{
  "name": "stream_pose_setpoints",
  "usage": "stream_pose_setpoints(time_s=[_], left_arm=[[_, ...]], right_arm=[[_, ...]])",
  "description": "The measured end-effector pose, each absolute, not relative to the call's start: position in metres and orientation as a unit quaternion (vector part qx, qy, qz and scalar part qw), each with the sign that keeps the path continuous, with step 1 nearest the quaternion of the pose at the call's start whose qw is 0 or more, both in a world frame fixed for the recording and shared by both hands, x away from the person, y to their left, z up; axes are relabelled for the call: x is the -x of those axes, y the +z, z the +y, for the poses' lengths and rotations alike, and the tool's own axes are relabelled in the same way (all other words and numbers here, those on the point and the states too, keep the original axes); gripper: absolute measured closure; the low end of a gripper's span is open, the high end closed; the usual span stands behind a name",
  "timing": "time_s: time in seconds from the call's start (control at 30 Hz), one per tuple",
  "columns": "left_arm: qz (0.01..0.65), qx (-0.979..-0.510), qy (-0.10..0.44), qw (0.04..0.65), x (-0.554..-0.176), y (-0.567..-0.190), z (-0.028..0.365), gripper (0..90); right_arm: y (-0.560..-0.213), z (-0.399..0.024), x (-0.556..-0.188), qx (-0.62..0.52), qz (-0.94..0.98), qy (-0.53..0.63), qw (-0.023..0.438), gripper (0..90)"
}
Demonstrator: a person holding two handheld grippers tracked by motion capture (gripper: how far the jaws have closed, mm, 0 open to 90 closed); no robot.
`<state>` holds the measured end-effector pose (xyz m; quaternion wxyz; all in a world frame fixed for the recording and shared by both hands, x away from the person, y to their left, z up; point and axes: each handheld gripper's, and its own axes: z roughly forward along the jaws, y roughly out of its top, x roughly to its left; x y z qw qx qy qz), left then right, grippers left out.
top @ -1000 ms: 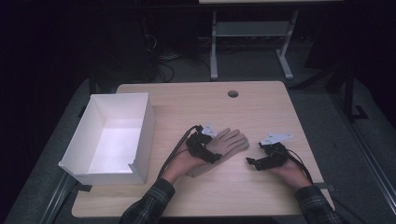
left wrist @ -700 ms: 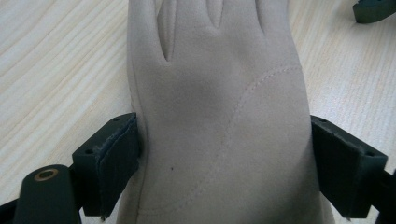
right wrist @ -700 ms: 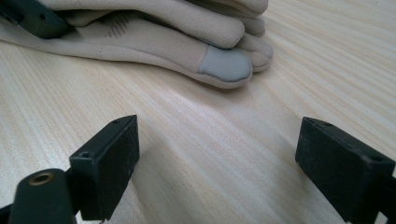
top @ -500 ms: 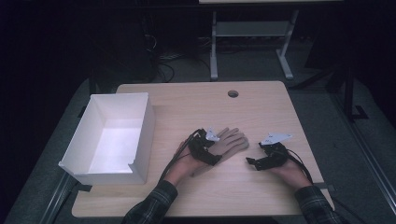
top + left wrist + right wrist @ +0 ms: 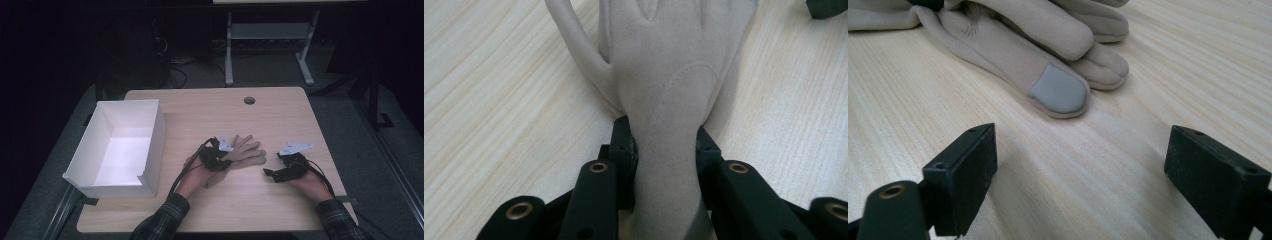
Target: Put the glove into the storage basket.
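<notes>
**Near the glove's cuff: grip thin, slip likely**

Nearest, left gripper [image 5: 664, 150] clamped on glove [image 5: 669, 90] cuff, jaws just closed. Beyond fingertips, right gripper [image 5: 1080, 165] jaws apart, holding nothing. Left of glove, white box [image 5: 120, 145] on worktop [image 5: 280, 105]. Soft fabric could bunch, slide free when lifted.

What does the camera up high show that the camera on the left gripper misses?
High view: the white box, the right gripper with open jaws, and the person's sleeves. Left gripper view: the left gripper, whose jaws have just been closing, pinched on the glove's cuff, and the palm stitching. Both: the beige glove on the wooden table.
</notes>
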<state>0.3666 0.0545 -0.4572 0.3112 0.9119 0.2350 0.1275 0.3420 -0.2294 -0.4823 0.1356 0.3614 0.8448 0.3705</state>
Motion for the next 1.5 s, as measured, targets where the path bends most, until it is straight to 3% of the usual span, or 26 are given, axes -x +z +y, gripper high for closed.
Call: stream_pose_setpoints(time_s=[0.53,1.5], left_arm=[[0.271,-0.897,0.084,0.34,-0.371,-0.436,0.072,72.0],[0.307,-0.877,0.107,0.355,-0.378,-0.318,0.123,71.9]], right_arm=[[-0.482,-0.229,-0.342,-0.362,0.845,0.37,0.135,13.0],[-0.482,-0.229,-0.342,-0.363,0.844,0.371,0.134,12.9]])
